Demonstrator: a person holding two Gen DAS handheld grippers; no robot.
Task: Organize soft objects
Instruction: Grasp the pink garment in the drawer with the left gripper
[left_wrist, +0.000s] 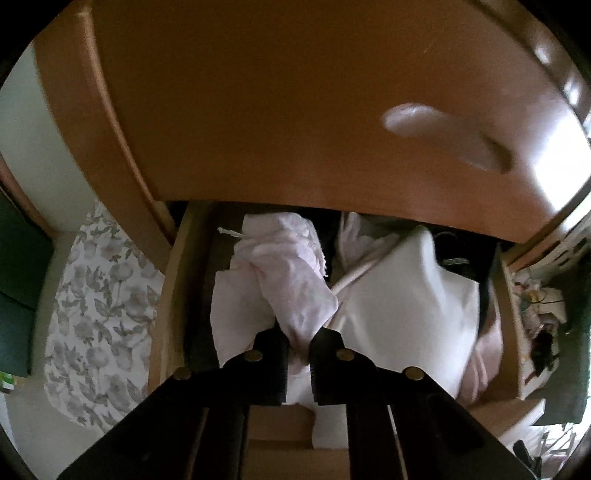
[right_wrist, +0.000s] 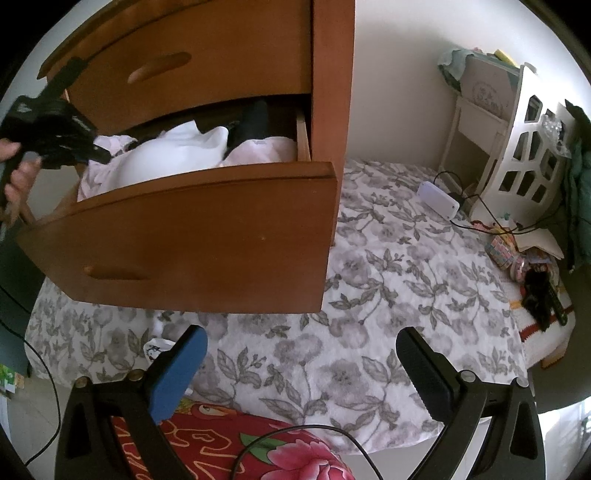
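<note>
Left wrist view looks down into the open drawer (left_wrist: 173, 295) of a brown wooden dresser (left_wrist: 258, 92). The left hand-held gripper (left_wrist: 298, 339) is closed tight on a pale pink cloth (left_wrist: 284, 280). The pink cloth is bunched up and sticks out straight ahead of the fingers, toward the back of the drawer. Just to its right lies a bigger white cloth (left_wrist: 399, 295), touching it. Behind that sits something dark, too hidden to name.

From the right wrist view, the right hand-held gripper (right_wrist: 301, 373) is wide apart and holds nothing. It hangs over the flowered bed cover (right_wrist: 369, 295), well away from the drawer. A person's hand (right_wrist: 16, 177) holds the left one at the drawer's left end.

So the left hand is much nearer to the soft things. I think the next move is to lift or tuck the pink cloth, and the way it points, front to back in the drawer, matters for laying it flat.

Count: two hand-held grippers, one open drawer, one shut drawer above, one pink cloth held, one white cloth, and another pinkish piece (right_wrist: 266, 147) at the drawer's right end.
</note>
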